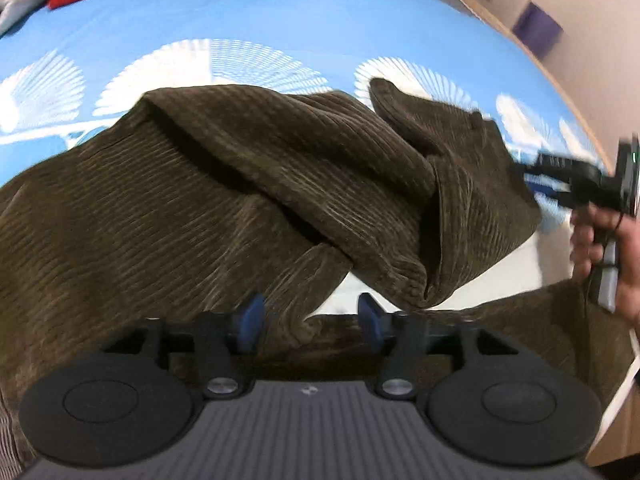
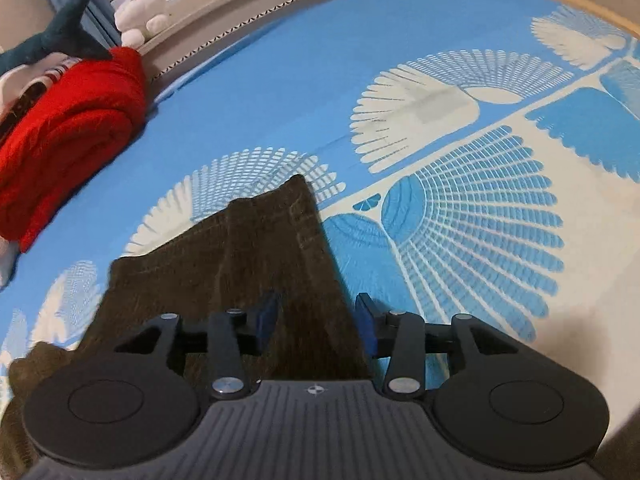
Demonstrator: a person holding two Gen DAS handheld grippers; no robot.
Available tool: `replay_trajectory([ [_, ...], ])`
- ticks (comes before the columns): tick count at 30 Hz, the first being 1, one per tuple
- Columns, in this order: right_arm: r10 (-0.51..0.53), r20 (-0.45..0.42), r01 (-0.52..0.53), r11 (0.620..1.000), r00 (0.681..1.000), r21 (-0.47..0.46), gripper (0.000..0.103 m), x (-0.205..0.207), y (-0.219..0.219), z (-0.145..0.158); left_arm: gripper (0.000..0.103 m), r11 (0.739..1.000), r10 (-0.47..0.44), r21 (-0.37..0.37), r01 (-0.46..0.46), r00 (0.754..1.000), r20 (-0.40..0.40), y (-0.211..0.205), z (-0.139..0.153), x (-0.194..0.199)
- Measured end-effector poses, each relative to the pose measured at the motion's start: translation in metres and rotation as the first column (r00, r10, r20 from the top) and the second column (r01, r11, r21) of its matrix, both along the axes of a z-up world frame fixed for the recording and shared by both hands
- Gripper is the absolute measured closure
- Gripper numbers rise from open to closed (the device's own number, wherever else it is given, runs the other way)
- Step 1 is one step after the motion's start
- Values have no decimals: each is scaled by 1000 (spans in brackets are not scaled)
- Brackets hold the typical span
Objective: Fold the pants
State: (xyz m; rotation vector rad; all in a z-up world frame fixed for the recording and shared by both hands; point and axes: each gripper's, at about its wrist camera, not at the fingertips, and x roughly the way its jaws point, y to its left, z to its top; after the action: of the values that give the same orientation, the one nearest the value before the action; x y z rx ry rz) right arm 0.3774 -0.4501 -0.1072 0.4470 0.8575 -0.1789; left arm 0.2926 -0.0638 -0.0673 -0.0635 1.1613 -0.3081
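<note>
Dark brown corduroy pants [image 1: 224, 184] lie crumpled in thick folds on a blue bedsheet. My left gripper [image 1: 311, 320] hovers over the near folds with its blue pads [image 1: 252, 318] apart; a ridge of cloth lies in the gap, untouched by the pads. In the left wrist view the right gripper [image 1: 532, 184], held by a hand [image 1: 600, 248], sits at the right edge of the pants. Seen from the right wrist, a flat end of the pants [image 2: 256, 248] runs under my right gripper [image 2: 317, 318]. Its pads [image 2: 366, 322] stand apart with cloth between them, not pinched.
The blue sheet with white fan patterns [image 2: 460, 208] stretches far and right. A folded red knit [image 2: 68, 128] and a shark plush [image 2: 60, 36] lie at the far left, with other soft toys [image 2: 140, 16] on the ledge behind. The wooden bed edge [image 1: 560, 92] runs along the right.
</note>
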Motion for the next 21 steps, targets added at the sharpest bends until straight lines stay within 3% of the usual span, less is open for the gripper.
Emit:
replay_trajectory([
  [6, 67, 37, -66, 998, 997, -23, 57, 16, 8, -3, 44, 999, -16, 38, 16, 1000, 4, -10, -13, 5],
  [7, 83, 38, -82, 996, 996, -36, 63, 17, 11, -4, 44, 999, -12, 39, 12, 1000, 5, -11, -16, 6],
  [8, 101, 38, -99, 994, 994, -34, 87, 17, 15, -5, 45, 999, -7, 45, 7, 1000, 2, -12, -20, 7],
  [9, 113, 41, -113, 994, 993, -7, 95, 15, 16, -5, 49, 999, -2, 54, 2, 1000, -1, -13, -24, 8],
  [10, 107, 52, -108, 994, 993, 8, 95, 14, 16, -3, 53, 998, 0, 66, 0, 1000, 2, -14, -27, 10],
  [12, 93, 88, -97, 994, 992, 42, 95, 10, 15, 6, 71, 994, -10, 110, 8, 1000, 21, -17, -31, 11],
  [14, 71, 149, -91, 988, 986, 128, 95, 6, 8, 19, 82, 989, -25, 144, 20, 999, 33, -19, -31, 11],
  [16, 33, 228, -82, 974, 973, 209, 96, 0, 0, 38, 88, 992, -22, 126, 17, 999, 38, -14, -27, 11],
  [18, -72, 350, -42, 951, 934, 306, 96, -16, -14, 60, 92, 993, 5, 117, -11, 999, 49, -1, -22, 13],
  [19, -184, 405, 43, 942, 895, 333, 96, -30, -23, 70, 92, 993, 18, 120, -24, 999, 51, 4, -20, 13],
  [20, -340, 440, 174, 911, 831, 375, 96, -48, -35, 78, 92, 993, 26, 117, -31, 998, 49, 11, -19, 14],
  [21, -493, 433, 321, 853, 754, 413, 96, -65, -48, 82, 92, 994, 22, 102, -26, 999, 38, 16, -19, 14],
])
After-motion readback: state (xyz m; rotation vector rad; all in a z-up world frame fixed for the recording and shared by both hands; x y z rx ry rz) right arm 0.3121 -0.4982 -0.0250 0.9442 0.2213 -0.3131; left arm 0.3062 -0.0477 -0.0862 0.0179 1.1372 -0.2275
